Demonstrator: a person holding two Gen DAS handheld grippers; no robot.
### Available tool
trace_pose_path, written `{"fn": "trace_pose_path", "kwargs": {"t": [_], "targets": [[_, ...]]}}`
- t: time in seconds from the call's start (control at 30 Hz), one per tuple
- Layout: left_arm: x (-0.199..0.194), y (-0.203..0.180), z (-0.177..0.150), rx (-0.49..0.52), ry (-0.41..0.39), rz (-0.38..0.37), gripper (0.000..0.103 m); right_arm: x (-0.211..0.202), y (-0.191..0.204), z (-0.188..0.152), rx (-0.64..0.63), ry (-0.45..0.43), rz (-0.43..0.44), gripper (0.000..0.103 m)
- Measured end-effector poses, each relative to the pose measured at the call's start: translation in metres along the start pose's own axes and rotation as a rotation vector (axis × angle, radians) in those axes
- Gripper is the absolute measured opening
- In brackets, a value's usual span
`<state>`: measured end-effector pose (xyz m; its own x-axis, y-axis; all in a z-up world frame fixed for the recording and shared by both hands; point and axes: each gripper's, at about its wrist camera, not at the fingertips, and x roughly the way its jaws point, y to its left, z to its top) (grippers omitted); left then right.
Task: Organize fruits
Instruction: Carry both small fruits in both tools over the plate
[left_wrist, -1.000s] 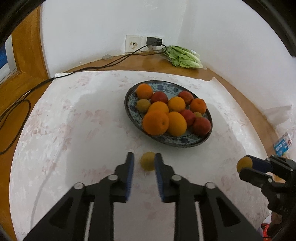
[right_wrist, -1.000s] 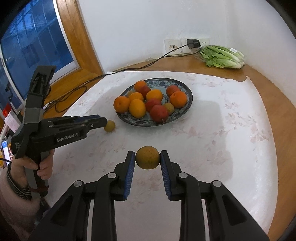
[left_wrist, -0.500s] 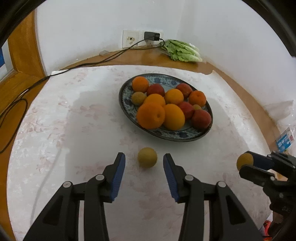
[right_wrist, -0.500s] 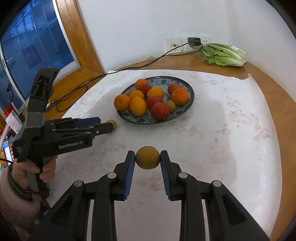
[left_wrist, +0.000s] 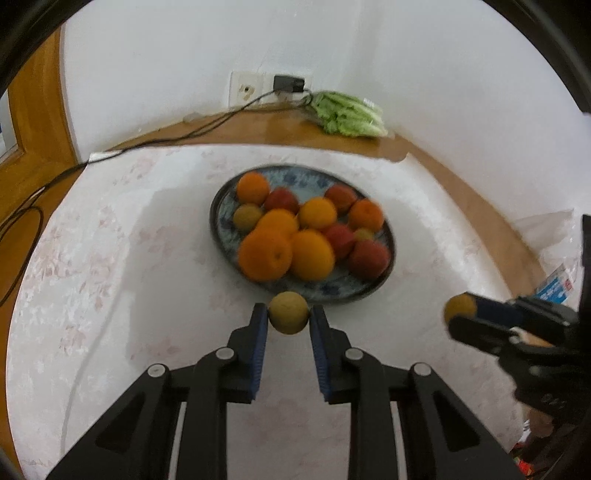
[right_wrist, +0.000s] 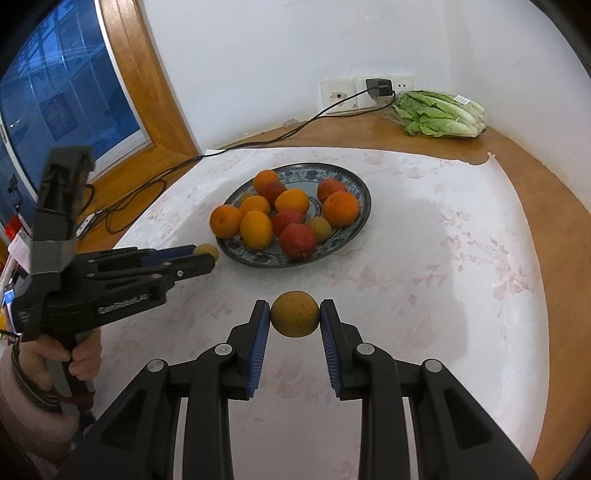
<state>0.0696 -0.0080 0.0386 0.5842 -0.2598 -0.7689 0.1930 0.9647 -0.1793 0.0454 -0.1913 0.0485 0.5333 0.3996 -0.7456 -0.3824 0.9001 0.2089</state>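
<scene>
A blue-patterned plate (left_wrist: 334, 293) (right_wrist: 356, 184) heaped with oranges (left_wrist: 265, 254) and red fruits (left_wrist: 369, 258) sits mid-table on a white cloth. Just in front of its rim, my left gripper (left_wrist: 288, 315) is shut on a small yellow-green fruit (left_wrist: 288, 312); the right wrist view shows that gripper (right_wrist: 207, 260) from the side with the fruit (right_wrist: 207, 250) at its tips. My right gripper (right_wrist: 295, 315) is shut on a larger brownish-yellow round fruit (right_wrist: 295, 314) above the cloth, and it appears at the right of the left wrist view (left_wrist: 456, 317).
A bag of lettuce (right_wrist: 439, 114) lies on the wooden ledge at the back. A wall socket with a black charger (right_wrist: 378, 86) feeds a cable (right_wrist: 159, 177) running left along the ledge. A window (right_wrist: 55, 96) is at the left. A person's hand (right_wrist: 70, 360) grips the left tool.
My left gripper opened wide, moved forward around the small yellow-green fruit on the cloth and shut on it. The right gripper kept still with its fruit.
</scene>
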Motion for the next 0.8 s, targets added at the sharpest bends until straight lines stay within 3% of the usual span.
{"fn": "trace_pose_path", "kwargs": {"t": [0.37,0.8], "targets": [[0.018,-0.021,0.01,0.017,0.017,0.005,0.024,0.02,-0.014,0.026,-0.028,-0.012,-0.073,0.029],[0.041,-0.028,0.017,0.018,0.033,0.02,0.024,0.054,-0.019,0.049,-0.031,-0.012,-0.078,0.029]]}}
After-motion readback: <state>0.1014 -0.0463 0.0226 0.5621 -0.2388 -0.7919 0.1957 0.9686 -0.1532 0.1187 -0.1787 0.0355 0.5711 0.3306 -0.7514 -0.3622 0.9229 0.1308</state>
